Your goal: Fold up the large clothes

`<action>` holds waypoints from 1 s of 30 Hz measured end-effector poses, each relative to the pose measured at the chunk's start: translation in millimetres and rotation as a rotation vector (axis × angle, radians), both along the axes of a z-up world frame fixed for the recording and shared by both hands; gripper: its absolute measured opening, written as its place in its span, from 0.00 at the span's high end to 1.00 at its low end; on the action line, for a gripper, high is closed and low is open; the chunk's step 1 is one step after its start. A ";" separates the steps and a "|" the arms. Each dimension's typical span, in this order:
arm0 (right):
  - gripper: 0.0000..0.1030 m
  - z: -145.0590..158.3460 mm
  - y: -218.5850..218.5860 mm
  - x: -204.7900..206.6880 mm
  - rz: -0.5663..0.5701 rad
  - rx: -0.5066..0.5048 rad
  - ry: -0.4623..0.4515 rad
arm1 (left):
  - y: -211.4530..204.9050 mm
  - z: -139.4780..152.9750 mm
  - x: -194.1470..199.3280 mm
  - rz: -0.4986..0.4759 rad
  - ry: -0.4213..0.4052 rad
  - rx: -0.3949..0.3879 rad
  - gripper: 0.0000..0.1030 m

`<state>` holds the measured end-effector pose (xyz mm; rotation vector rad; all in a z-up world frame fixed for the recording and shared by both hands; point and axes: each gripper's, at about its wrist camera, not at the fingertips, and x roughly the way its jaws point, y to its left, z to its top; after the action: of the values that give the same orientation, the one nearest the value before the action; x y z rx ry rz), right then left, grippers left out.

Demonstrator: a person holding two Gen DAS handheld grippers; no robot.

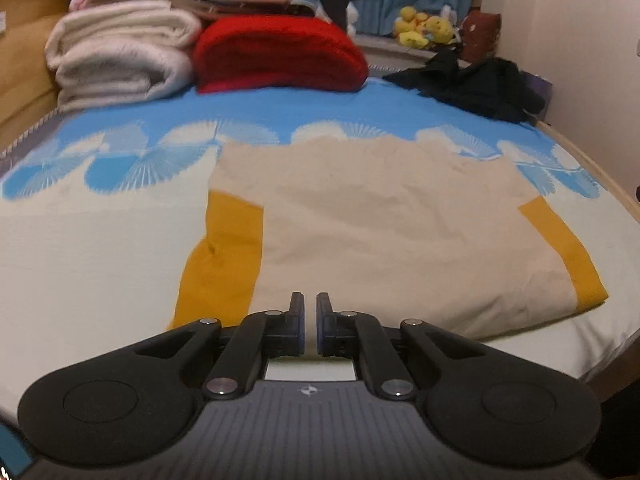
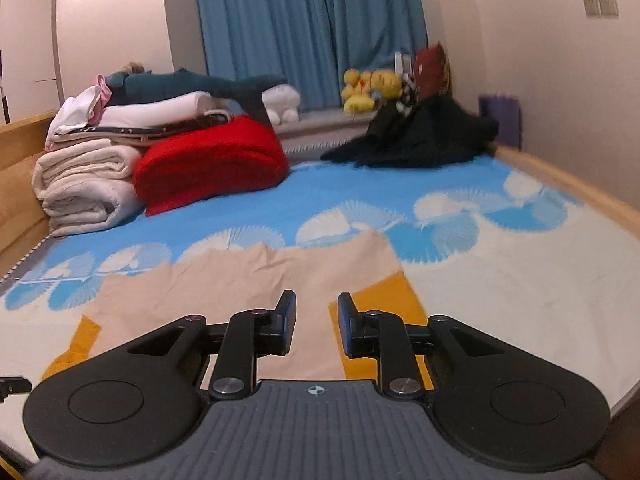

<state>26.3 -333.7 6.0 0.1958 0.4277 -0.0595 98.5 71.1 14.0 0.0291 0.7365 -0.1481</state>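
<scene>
A large beige garment (image 1: 380, 224) with mustard-yellow parts (image 1: 224, 256) lies flat and folded on the bed sheet (image 1: 80, 248), which is white near me and blue with a fan pattern further back. My left gripper (image 1: 309, 300) hovers over the garment's near edge. Its jaws stand almost together with nothing between them. In the right wrist view the same garment (image 2: 240, 284) spreads ahead, a yellow patch (image 2: 384, 296) on its right side. My right gripper (image 2: 316, 304) hangs above it, open by a modest gap and empty.
At the bed's far left are rolled white quilts (image 1: 116, 56), a red blanket (image 1: 280, 56) and stacked folded linens (image 2: 152, 116). A heap of black clothes (image 2: 420, 136) lies at the far right. Yellow plush toys (image 2: 368, 88) sit by the blue curtain (image 2: 308, 20). A wooden bed frame (image 2: 560, 180) borders the mattress.
</scene>
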 end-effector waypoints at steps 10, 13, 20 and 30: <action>0.77 -8.1 25.0 6.5 0.021 -0.062 0.034 | 8.9 -13.1 18.1 0.050 0.041 -0.018 0.94; 0.77 -9.3 28.8 7.4 0.030 -0.064 0.041 | 10.4 -15.4 20.0 0.060 0.054 -0.032 0.94; 0.77 -14.8 39.2 16.2 0.054 -0.068 0.070 | 32.9 -30.5 36.3 0.132 0.181 -0.249 0.63; 0.77 -16.5 55.3 24.0 0.108 -0.057 0.085 | 81.1 -79.7 62.4 0.444 0.414 -0.599 0.27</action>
<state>50.3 -278.4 -10.5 0.1140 0.5198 0.0259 160.9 152.2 -65.6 -0.7506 1.0662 0.0586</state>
